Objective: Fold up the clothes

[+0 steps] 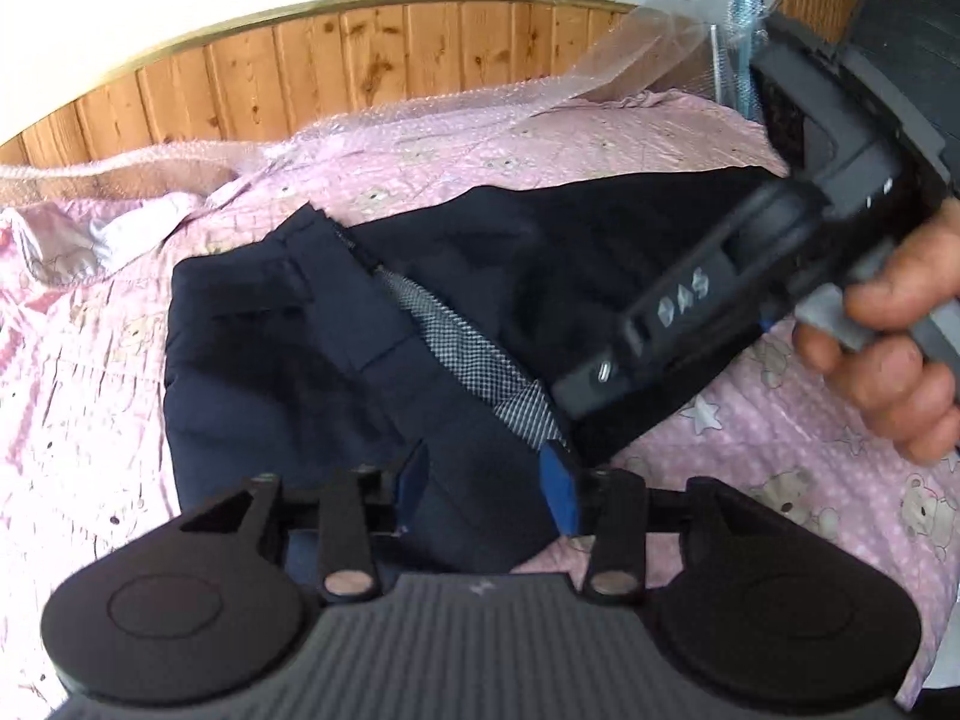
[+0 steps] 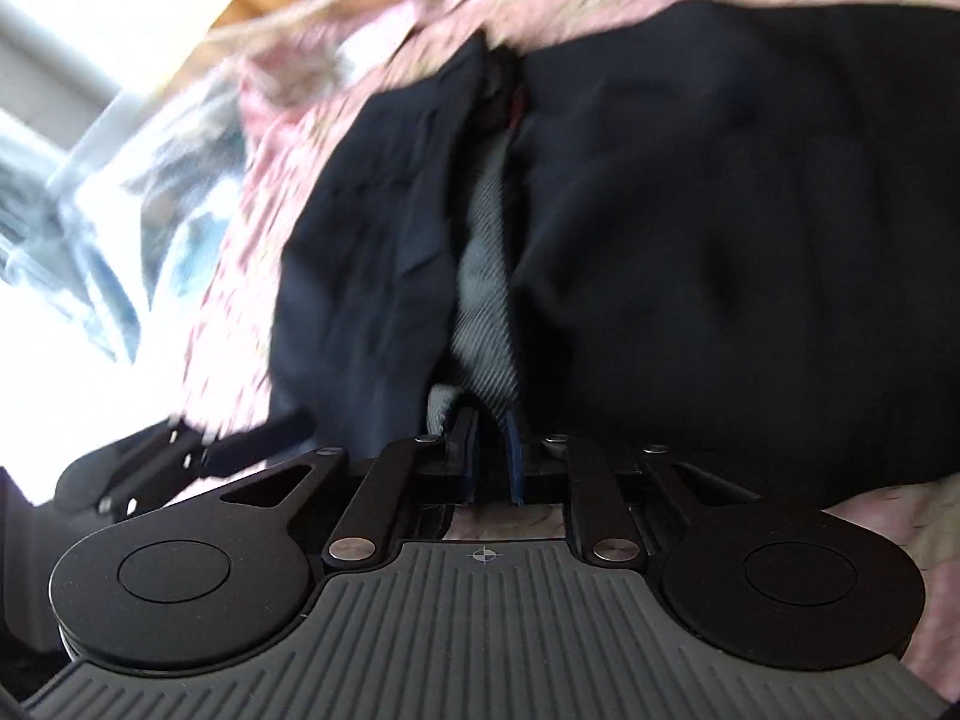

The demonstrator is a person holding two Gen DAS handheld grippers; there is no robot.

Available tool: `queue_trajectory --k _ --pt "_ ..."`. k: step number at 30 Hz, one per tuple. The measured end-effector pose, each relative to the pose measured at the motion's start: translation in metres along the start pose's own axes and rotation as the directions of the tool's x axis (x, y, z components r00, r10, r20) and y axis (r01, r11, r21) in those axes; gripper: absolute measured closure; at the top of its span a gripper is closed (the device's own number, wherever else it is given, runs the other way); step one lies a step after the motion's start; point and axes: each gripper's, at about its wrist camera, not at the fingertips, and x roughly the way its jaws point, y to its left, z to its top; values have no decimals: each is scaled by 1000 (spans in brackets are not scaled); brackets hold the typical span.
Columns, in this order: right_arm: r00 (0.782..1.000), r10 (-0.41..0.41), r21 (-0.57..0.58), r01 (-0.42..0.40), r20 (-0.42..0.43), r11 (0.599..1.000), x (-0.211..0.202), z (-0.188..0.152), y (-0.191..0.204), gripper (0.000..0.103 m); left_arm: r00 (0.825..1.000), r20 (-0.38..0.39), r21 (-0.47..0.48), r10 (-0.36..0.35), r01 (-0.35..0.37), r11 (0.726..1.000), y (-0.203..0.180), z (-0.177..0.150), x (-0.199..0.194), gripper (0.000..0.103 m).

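Trousers [image 1: 288, 354], dark navy, lay spread across the pink bedspread [image 1: 780, 420] printed with small bears, filling the middle of the left wrist view; a band of grey checked lining [image 1: 456, 330] ran from the centre down toward 5 o'clock where the waist was turned back; a darker fold of the same garment stretched away toward 2 o'clock; the left gripper [image 1: 489, 489] sat at 6 o'clock over the near edge of the cloth, its blue-padded fingers [image 1: 561, 495] standing apart with navy fabric lying between them, the pads not pressing on it; the right gripper [image 1: 678, 312] reached in from 3 o'clock, held by a person's hand [image 1: 888, 336], its tip over the dark fold; a wooden panelled wall [image 1: 360, 66] curved along 12 o'clock, with clear crinkled plastic [image 1: 648, 42] bunched toward 1 o'clock; in the blurred right wrist view the trousers [image 2: 720, 240] covered most of the frame, the grey lining [image 2: 486, 300] running down the middle to 6 o'clock; the right gripper [image 2: 492, 462] had its fingers drawn close together, and a grey edge of cloth lay just at their tips, though the blur left it unclear whether the pads pinched it; the left gripper [image 2: 198, 450] showed at 8 o'clock beside the garment.
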Motion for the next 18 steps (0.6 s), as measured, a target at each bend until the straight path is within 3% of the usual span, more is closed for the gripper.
queue_trajectory --k 4,6,7,8,10,13,15,18 --pt "1000 1 -11 -1 -17 1000 28 13 0 89 992 -106 36 64 -60 998 2 6 13 61" --pt "1000 3 -4 -3 -17 1000 34 16 -2 103 986 -146 26 78 -75 997 4 8 17 61" --pt "1000 3 1 -3 -16 1000 35 17 -3 103 984 -159 16 83 -82 997 5 9 18 61" --pt "1000 2 4 -2 -15 1000 35 17 -3 102 982 -169 4 84 -84 996 6 9 18 61" --pt "1000 -29 -21 29 5 999 20 13 3 86 979 -183 -15 85 -89 996 6 10 18 61" --pt "993 -47 2 47 108 999 -20 2 1 85 978 -189 -31 88 -95 995 6 10 16 61" --pt "978 -120 40 114 170 993 -37 -3 -12 85 977 -194 -39 89 -98 994 6 11 17 61" --pt "934 -297 63 290 201 955 -41 -8 -39 83 975 -201 -50 92 -104 993 5 13 19 61"
